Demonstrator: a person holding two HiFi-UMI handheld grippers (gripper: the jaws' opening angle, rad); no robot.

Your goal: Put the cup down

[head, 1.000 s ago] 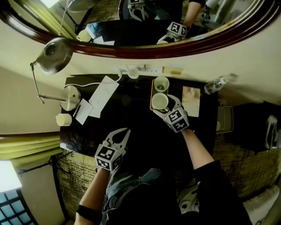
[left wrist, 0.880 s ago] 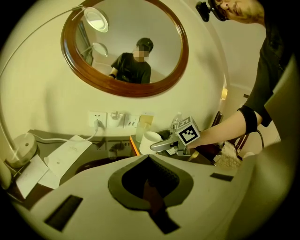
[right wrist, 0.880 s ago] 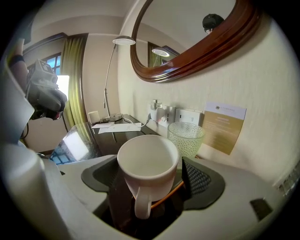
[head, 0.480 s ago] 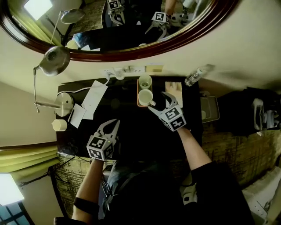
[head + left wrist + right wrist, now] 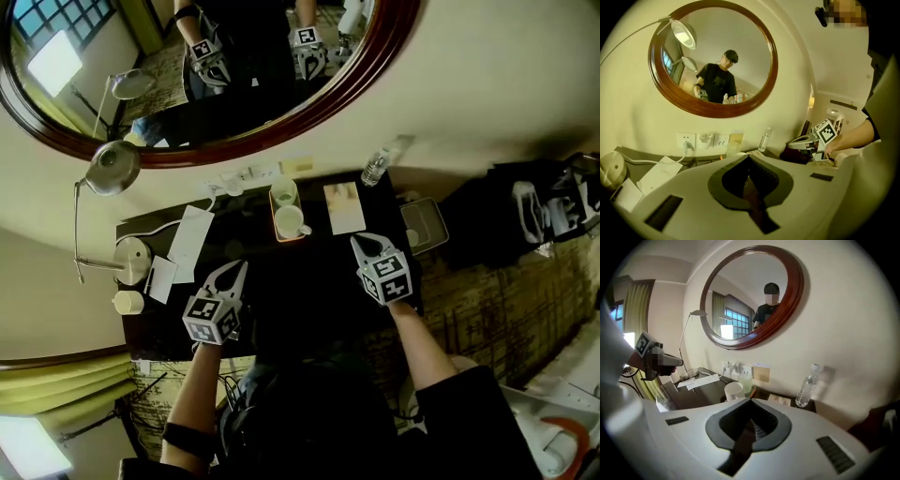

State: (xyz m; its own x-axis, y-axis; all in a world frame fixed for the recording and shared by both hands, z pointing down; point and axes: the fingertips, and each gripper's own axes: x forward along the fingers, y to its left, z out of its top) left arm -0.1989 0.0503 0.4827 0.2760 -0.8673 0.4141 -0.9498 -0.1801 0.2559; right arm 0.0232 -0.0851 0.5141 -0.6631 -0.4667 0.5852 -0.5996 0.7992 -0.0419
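The cup stands upright on the small tray at the back of the dark desk, just in front of a greenish glass. Nothing touches it, so the putting-down is judged complete. The right gripper is well apart from it, its jaws just closed together on nothing, and the left gripper is likewise closed and empty. No step appears to remain.

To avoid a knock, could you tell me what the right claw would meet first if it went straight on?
Probably the dark tabletop, in the gap between the white cup and the pale card; depth is unclear.
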